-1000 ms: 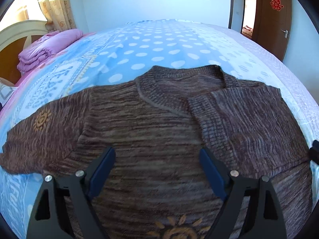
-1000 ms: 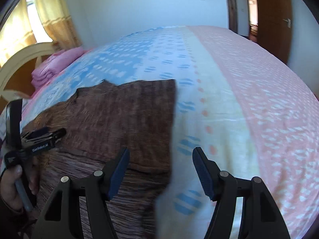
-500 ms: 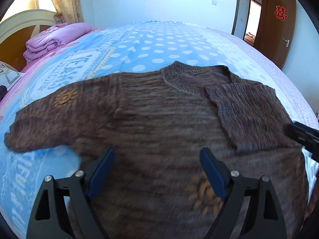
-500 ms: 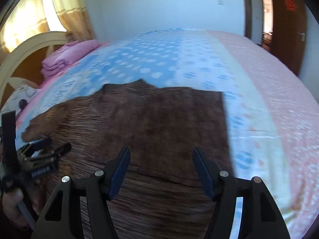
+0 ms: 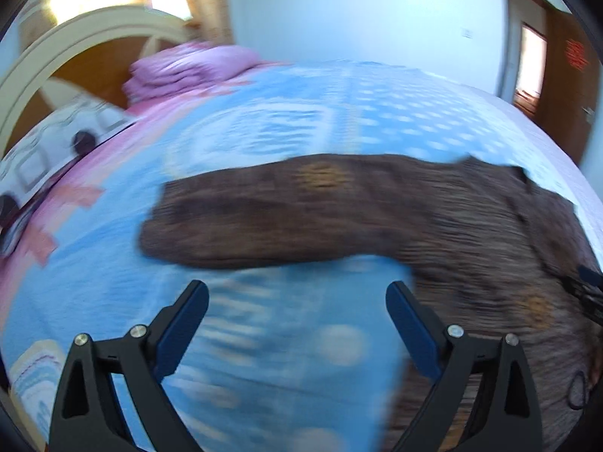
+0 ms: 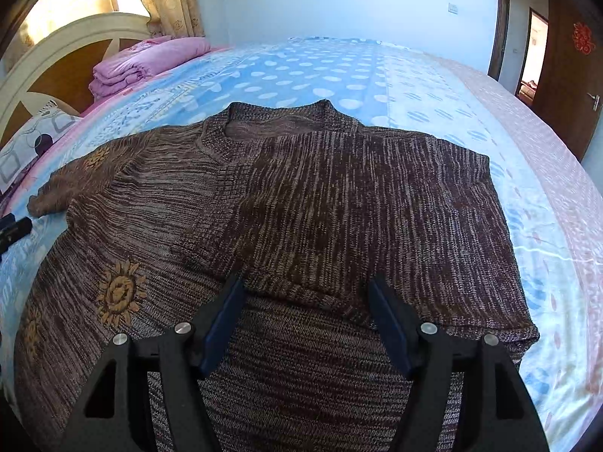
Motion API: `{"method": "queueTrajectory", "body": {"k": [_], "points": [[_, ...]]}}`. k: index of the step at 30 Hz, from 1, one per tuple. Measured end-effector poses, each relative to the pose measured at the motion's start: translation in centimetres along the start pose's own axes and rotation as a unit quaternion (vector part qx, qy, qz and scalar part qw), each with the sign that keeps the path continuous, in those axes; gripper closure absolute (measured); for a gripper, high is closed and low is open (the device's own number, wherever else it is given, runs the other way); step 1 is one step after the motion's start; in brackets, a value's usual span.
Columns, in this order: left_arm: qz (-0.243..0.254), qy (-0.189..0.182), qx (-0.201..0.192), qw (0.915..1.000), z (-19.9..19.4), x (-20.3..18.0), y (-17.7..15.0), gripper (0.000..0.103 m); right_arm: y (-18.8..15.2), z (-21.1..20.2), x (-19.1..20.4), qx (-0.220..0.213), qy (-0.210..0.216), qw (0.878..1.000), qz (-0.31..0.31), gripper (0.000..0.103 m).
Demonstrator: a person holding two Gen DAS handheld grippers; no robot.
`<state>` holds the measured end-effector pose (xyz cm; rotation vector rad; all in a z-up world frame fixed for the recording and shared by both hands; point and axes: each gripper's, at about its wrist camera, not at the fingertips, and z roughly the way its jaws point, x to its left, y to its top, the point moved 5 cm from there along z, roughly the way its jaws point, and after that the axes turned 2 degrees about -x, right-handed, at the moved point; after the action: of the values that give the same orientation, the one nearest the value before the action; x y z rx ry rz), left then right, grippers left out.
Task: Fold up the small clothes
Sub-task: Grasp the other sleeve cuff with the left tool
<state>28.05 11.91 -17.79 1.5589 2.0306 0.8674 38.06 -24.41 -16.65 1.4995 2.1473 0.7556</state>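
Observation:
A brown knit sweater (image 6: 301, 203) with orange sun motifs lies flat on the bed, neck away from me. Its right sleeve (image 6: 377, 207) is folded in across the chest. Its left sleeve (image 5: 286, 211) stretches out flat to the left. My left gripper (image 5: 297, 301) is open and empty, above the blue sheet just short of that sleeve; the view is blurred. My right gripper (image 6: 305, 293) is open and empty over the sweater's lower front, near the folded sleeve's cuff.
The bed has a blue dotted sheet (image 6: 301, 71) with a pink band on the right (image 6: 527, 143). A folded pink blanket (image 6: 143, 64) and a patterned pillow (image 6: 34, 143) lie by the headboard (image 6: 56, 60). A wooden door (image 6: 569, 71) stands at the right.
My left gripper has swung left off the sweater's body to the outstretched left sleeve. My right gripper has moved left and now faces the sweater's middle.

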Motion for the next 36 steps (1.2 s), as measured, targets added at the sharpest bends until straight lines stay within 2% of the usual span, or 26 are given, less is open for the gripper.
{"method": "queueTrajectory", "body": {"k": [5,9,11,15,17,19,25,33,36], "points": [[-0.061,0.021,0.029,0.9975,1.9,6.2,-0.4,0.005,-0.3,-0.5,-0.1,-0.008,0.003,1.000,0.004,0.034],[-0.097,0.032,0.035,0.9942,2.9,9.1,-0.6,0.006,-0.1,-0.4,-0.1,-0.012,0.005,1.000,0.007,0.034],[-0.132,0.016,0.039,0.9903,3.5,10.3,-0.6,0.006,-0.1,-0.4,-0.2,-0.013,0.007,1.000,0.009,0.034],[-0.214,-0.030,0.042,0.9755,4.8,12.0,-0.6,0.017,-0.1,-0.5,-0.3,-0.016,0.010,1.000,0.012,0.034],[-0.236,-0.041,0.033,0.9704,5.2,12.5,-0.2,0.020,-0.1,-0.5,-0.3,-0.018,0.010,1.000,0.012,0.034],[-0.261,-0.062,0.024,0.9629,5.7,12.8,0.2,0.027,-0.1,-0.5,-0.3,-0.018,0.009,1.000,0.011,0.034],[-0.331,-0.097,0.014,0.9384,6.4,13.3,0.6,0.027,-0.2,-0.6,-0.3,-0.019,0.008,1.000,0.010,0.033],[-0.373,-0.113,-0.003,0.9209,7.7,14.0,1.3,0.027,-0.1,-0.7,-0.3,-0.021,0.006,1.000,0.009,0.033],[-0.376,-0.113,-0.010,0.9198,8.1,14.1,1.6,0.028,-0.1,-0.7,-0.3,-0.021,0.006,1.000,0.009,0.033]]}}
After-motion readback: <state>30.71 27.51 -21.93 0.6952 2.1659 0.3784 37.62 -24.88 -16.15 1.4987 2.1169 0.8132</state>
